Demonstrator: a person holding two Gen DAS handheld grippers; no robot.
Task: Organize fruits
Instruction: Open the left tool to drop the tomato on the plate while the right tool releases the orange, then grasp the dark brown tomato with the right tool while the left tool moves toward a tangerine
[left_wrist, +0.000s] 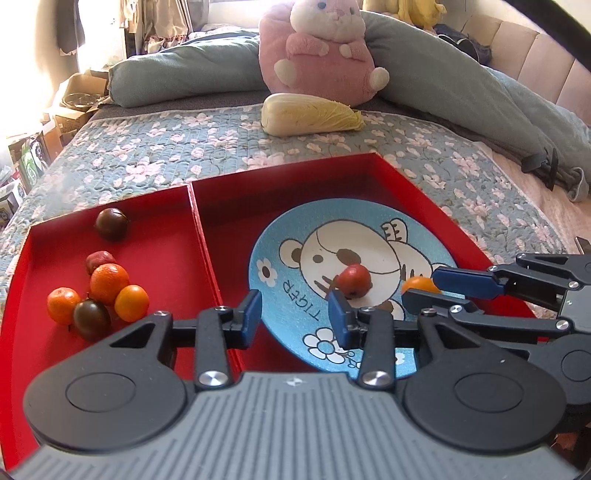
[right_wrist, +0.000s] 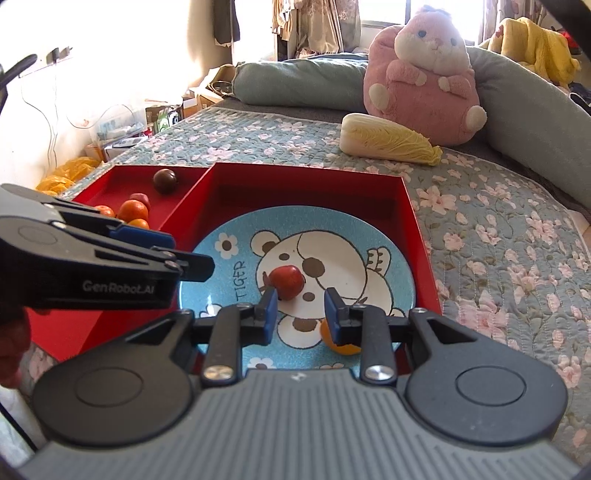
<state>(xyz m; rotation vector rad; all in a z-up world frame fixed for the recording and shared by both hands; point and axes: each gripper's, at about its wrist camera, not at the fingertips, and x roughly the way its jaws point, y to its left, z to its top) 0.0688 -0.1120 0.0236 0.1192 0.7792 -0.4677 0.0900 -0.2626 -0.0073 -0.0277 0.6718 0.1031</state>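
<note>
A blue tiger plate (left_wrist: 280, 236) lies in the right compartment of a red box (left_wrist: 207, 236). A red fruit (left_wrist: 354, 280) and an orange fruit (left_wrist: 419, 285) lie on the plate. The left compartment holds several orange, dark and red fruits (left_wrist: 109, 282). My left gripper (left_wrist: 295, 314) is open and empty above the plate's near edge. My right gripper (right_wrist: 301, 308) is open and empty over the plate (right_wrist: 207, 266), with the red fruit (right_wrist: 287, 281) just ahead of its left finger and the orange fruit (right_wrist: 341, 341) under its right finger.
The box sits on a floral quilt (left_wrist: 147, 155). A napa cabbage (left_wrist: 310, 114) and a pink plush toy (left_wrist: 321, 48) lie behind it, with grey-green pillows (left_wrist: 177, 74). Cardboard boxes (left_wrist: 70, 107) stand off the bed's left side.
</note>
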